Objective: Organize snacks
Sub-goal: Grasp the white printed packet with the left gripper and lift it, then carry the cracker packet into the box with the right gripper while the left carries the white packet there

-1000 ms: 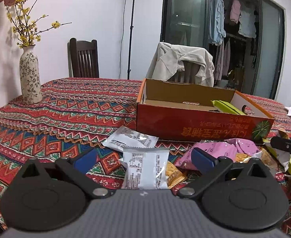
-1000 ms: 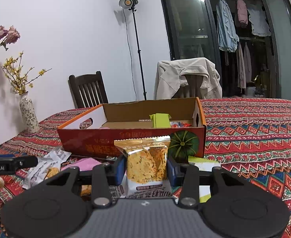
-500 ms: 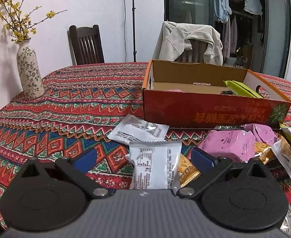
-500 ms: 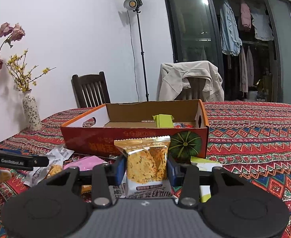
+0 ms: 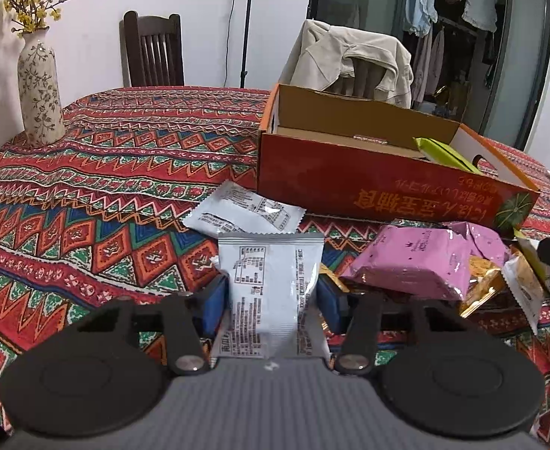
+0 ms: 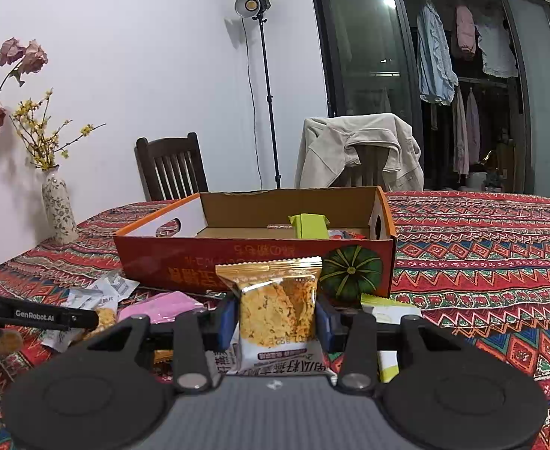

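Observation:
In the left wrist view, a silver snack packet (image 5: 271,281) stands upright between my left gripper's (image 5: 271,307) blue pads. The jaws are closing and both pads touch its sides. A second silver packet (image 5: 241,213) lies flat just beyond it, and pink packets (image 5: 414,262) lie to the right. The open red cardboard box (image 5: 350,183) sits behind them with a green packet (image 5: 444,152) inside. In the right wrist view, my right gripper (image 6: 277,318) is shut on a golden biscuit packet (image 6: 275,300), held upright in front of the box (image 6: 185,262).
A patterned cloth (image 5: 106,195) covers the table. A flowered vase (image 5: 40,86) stands at its far left. Two chairs stand behind, one (image 5: 353,60) draped with a jacket. A light stand (image 6: 263,93) rises by the wall. More loose packets (image 5: 519,285) pile at the right.
My left gripper's jaws have come in from wide open to the sides of the silver packet, and it has tipped downward. The right gripper and its golden packet have kept still.

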Available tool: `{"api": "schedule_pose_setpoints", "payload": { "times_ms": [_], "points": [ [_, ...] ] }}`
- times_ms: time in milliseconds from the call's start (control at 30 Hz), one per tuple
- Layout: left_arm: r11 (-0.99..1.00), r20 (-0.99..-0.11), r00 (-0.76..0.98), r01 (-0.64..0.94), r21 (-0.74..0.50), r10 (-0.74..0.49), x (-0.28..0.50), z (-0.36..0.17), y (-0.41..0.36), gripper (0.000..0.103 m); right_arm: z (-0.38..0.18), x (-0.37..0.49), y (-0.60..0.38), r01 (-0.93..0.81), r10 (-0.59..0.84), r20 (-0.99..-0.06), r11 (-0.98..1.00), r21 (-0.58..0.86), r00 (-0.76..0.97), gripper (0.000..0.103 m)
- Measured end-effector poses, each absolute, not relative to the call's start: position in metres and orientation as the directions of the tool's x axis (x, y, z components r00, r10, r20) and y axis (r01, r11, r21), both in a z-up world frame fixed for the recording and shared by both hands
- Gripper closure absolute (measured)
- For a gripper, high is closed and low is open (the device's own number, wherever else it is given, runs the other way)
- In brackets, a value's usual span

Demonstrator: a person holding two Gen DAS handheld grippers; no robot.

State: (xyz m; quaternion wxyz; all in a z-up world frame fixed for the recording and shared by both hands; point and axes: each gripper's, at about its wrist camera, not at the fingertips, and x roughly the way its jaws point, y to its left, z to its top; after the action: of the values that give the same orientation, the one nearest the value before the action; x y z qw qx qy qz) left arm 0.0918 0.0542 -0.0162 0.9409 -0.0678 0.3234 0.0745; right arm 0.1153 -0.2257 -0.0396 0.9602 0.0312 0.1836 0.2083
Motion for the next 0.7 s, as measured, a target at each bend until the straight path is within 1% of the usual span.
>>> {"api": "schedule_pose_setpoints", "payload": {
  "times_ms": [300,700],
  "points": [
    [0.976,-0.592,0.799,-0.197,-0.094,0.104,0.083,-0.008,0.056,0.054,-0.04,0.114,-0.226,-0.383,0.404,-0.328,0.914,0.13,0.854,0.061],
    [0.987,-0.476,0.875,-0.14,-0.078,0.087,0.087,0.03,0.04,0.054,-0.01,0.106,-0.224,-0.383,0.39,-0.251,0.921,0.078,0.886,0.061]
  ]
}}
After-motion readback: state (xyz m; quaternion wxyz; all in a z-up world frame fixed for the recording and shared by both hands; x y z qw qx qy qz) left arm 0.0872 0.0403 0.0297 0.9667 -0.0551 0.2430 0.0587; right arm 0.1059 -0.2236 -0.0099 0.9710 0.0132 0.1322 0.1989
